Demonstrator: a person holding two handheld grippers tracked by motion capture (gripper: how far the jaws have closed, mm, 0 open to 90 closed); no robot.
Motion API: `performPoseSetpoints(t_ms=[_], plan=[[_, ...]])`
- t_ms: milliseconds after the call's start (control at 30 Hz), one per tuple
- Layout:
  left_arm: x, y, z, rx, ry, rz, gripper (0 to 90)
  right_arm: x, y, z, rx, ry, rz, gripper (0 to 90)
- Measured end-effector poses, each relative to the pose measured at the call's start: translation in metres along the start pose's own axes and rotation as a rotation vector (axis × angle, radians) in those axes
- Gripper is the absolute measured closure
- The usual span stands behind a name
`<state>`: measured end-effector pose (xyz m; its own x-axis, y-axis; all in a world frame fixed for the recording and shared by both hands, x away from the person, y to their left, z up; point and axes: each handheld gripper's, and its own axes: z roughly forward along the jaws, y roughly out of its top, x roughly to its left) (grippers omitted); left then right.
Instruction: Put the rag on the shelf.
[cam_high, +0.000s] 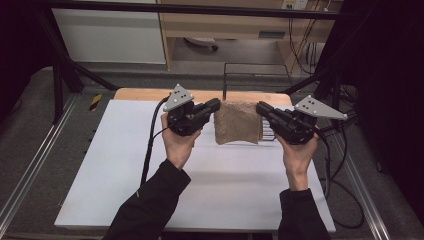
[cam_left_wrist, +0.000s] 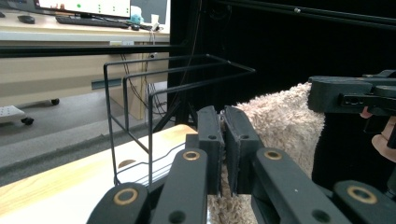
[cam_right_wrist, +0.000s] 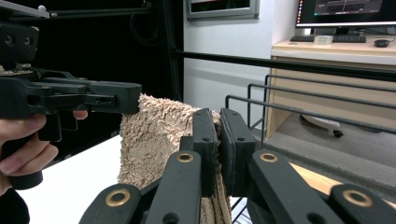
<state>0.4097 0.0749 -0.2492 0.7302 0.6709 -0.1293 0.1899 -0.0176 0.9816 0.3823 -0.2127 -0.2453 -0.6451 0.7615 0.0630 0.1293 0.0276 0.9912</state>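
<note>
A folded beige fluffy towel (cam_high: 238, 122) hangs between my two grippers above the far side of the white table top (cam_high: 200, 180). My left gripper (cam_high: 216, 105) is shut on the towel's upper left corner, and my right gripper (cam_high: 260, 107) is shut on its upper right corner. In the left gripper view the black jaws pinch the towel's (cam_left_wrist: 280, 121) edge at my left gripper (cam_left_wrist: 223, 140), with the other gripper across at the right. In the right gripper view the towel (cam_right_wrist: 154, 135) drapes down from my right gripper (cam_right_wrist: 218, 144).
A black wire rack (cam_high: 250, 75) stands right behind the towel at the table's far edge, seen also as the rack (cam_left_wrist: 154, 93) in the left gripper view. The wooden table edge (cam_high: 145, 94) runs along the back. A dark frame surrounds the table.
</note>
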Motion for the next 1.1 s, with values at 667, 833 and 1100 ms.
performPoseSetpoints(t_ms=[667,833,1100], plan=[[-0.005,0.029,0.023,-0.056,-0.001,0.013,85.2,-0.018,0.026,-0.006,-0.058,-0.048,-0.001,85.8],[-0.005,0.036,0.028,-0.061,0.000,0.017,85.2,-0.021,0.031,-0.006,-0.066,-0.058,-0.006,85.8],[-0.008,0.053,0.036,-0.070,0.005,0.035,85.2,-0.025,0.046,-0.008,-0.080,-0.078,-0.023,85.9]])
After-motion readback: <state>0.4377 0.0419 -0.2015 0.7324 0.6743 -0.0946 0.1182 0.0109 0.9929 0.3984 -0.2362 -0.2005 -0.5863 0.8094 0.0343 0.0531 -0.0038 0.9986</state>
